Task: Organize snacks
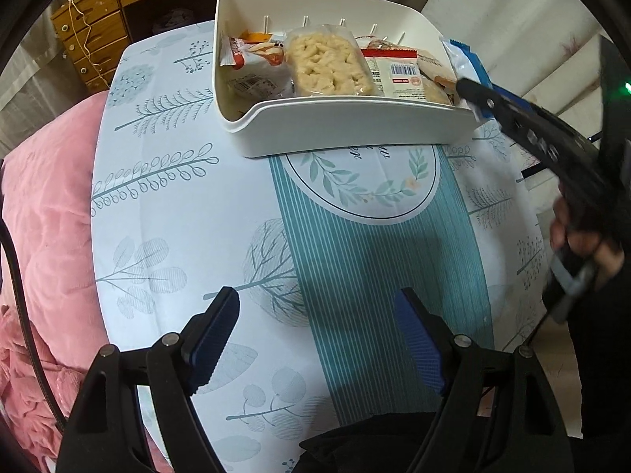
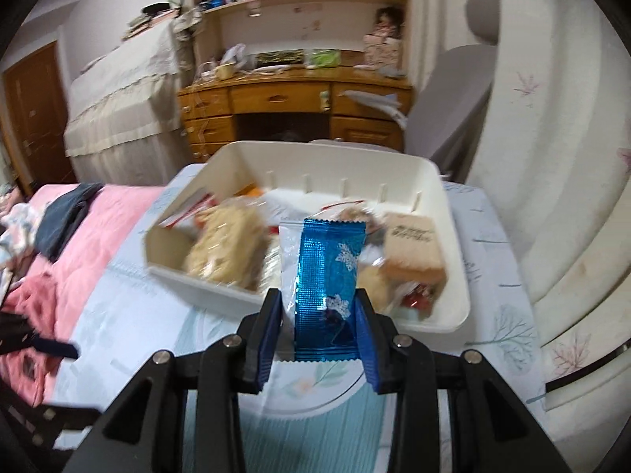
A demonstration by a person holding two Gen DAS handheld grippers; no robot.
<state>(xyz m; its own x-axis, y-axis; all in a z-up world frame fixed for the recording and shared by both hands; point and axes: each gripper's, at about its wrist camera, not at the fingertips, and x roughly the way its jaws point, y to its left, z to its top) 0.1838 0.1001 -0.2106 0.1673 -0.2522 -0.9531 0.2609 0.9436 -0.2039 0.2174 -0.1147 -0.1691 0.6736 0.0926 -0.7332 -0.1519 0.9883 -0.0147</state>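
A white plastic bin (image 1: pixel 347 130) stands at the far side of the table and holds several snack packets, among them a clear pack of pale crackers (image 1: pixel 329 65). My right gripper (image 2: pixel 319 307) is shut on a shiny blue snack packet (image 2: pixel 325 280) and holds it upright just before the bin's near rim (image 2: pixel 221 291). In the left wrist view that gripper (image 1: pixel 473 94) reaches in from the right, at the bin's right corner, with the blue packet (image 1: pixel 467 57) above it. My left gripper (image 1: pixel 315 315) is open and empty, low over the near part of the table.
The table has a white leaf-print cloth (image 1: pixel 177 216) with a teal striped mat (image 1: pixel 374 256). A pink quilt (image 1: pixel 43 216) lies to the left. A wooden desk (image 2: pixel 292 110) with shelves stands behind the bin, and a grey chair (image 2: pixel 461 98) at the right.
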